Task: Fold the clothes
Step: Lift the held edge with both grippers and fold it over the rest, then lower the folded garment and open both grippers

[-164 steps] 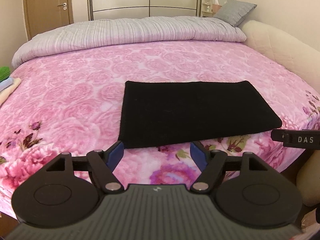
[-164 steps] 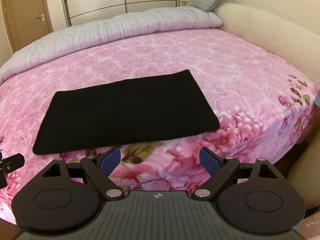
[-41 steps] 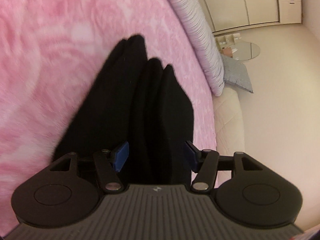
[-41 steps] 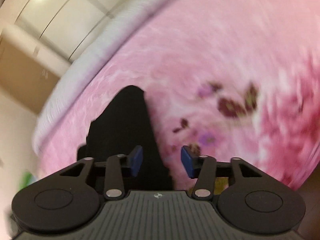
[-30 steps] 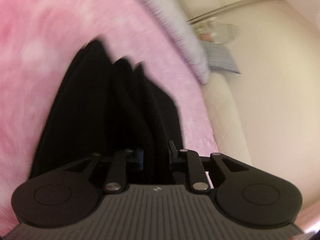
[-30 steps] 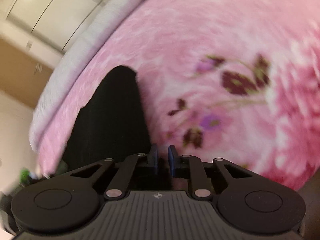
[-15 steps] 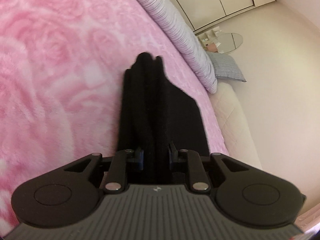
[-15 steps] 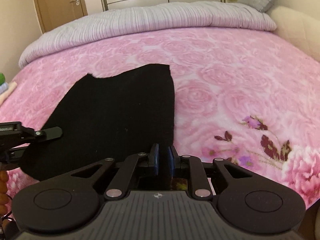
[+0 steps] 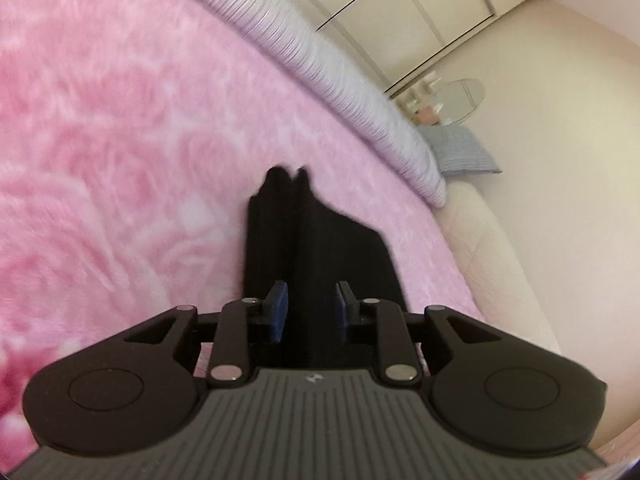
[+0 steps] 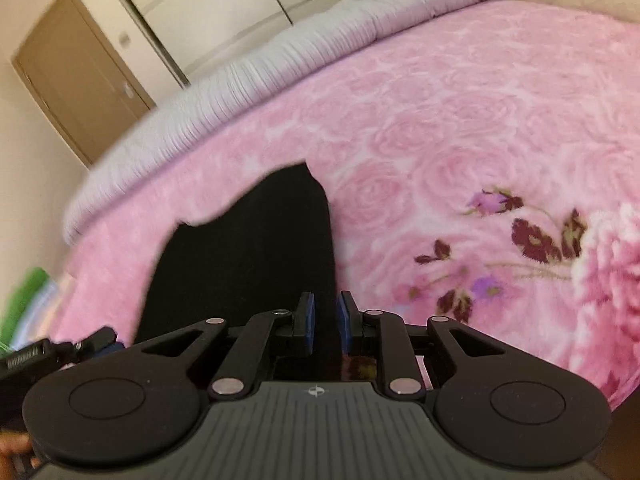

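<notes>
Black garment [image 9: 320,248]: matte, soft knit-like cloth, bunched into upright folds running away from the left gripper [image 9: 308,312], far end rising to two small peaks; in the right wrist view the same cloth [image 10: 248,256] spreads as a broad dark sheet with a wavy far edge, lifted at the near side and draped over the bed. Left gripper's blue-padded jaws have just been opening a little, with the thick fold of cloth filling the gap between them; whether the pads press on it cannot be told. Right gripper [image 10: 324,320]: jaws have just eased slightly apart too, yet sit narrow, clamped on the garment's near right edge. Bedspread [image 10: 460,140]: plush pink fleece, rose pattern, darker maroon flower sprigs toward the near right. Far side of the bed: a long roll of ribbed pale grey quilt [image 10: 280,64]. Beyond it, cream wardrobe doors [image 10: 208,4] and a brown door [image 10: 76,84] at far left. Grey pillow [image 9: 460,152] against the cream padded bed surround [image 9: 492,248]. Green and pale folded items [image 10: 28,300] at the left edge, blurred.
</notes>
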A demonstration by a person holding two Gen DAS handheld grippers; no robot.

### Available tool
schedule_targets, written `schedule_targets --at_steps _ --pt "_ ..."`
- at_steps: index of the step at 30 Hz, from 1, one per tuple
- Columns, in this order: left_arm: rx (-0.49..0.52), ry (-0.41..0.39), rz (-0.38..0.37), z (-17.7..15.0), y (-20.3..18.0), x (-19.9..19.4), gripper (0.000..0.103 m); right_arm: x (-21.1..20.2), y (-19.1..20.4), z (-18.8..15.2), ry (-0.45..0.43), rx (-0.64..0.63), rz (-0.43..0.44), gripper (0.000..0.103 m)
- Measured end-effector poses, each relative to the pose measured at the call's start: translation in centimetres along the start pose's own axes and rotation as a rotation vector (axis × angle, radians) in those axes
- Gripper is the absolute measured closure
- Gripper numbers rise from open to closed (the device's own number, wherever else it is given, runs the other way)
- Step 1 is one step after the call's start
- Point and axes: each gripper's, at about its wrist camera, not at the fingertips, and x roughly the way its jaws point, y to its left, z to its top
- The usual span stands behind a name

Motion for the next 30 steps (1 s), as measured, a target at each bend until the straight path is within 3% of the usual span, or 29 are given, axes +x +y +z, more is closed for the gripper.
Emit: schedule_targets --at_steps 5,12,19,22,23,25,27,28,30 --pt "0.092 0.043 0.003 -2.4 -2.2 -0.4 0.083 -1.5 1.9 -1.3 -0.020 -0.070 0.072 0.080" --pt "0.190 0.091 0.113 -5.0 -2.0 2.3 0.085 0.3 4.2 -4.3 0.007 -0.282 0.005 0.080" --pt "0.252 0.080 0.196 -4.3 -1.8 4.2 0.096 1.8 5.4 -5.5 0.027 -0.424 -0.021 0.080" --pt "0.251 0.096 0.230 -4.0 -3.0 3.6 0.096 1.2 4.9 -5.0 0.035 -0.396 -0.006 0.078" --pt "0.260 0.098 0.246 -4.1 -3.7 3.1 0.094 0.8 4.7 -4.7 0.039 -0.374 0.001 0.074" --pt "0.285 0.097 0.275 -4.3 -5.2 2.0 0.081 -0.1 4.5 -4.3 0.041 -0.334 0.000 0.069" --pt "0.308 0.100 0.310 -4.6 -6.5 1.0 0.068 -0.8 4.6 -4.1 0.050 -0.317 -0.019 0.052" --pt "0.319 0.102 0.326 -4.8 -7.0 0.6 0.066 -1.1 4.6 -4.0 0.060 -0.314 -0.036 0.037" --pt "0.330 0.120 0.352 -5.2 -7.6 0.2 0.064 -1.4 4.8 -4.1 0.083 -0.316 -0.080 0.029"
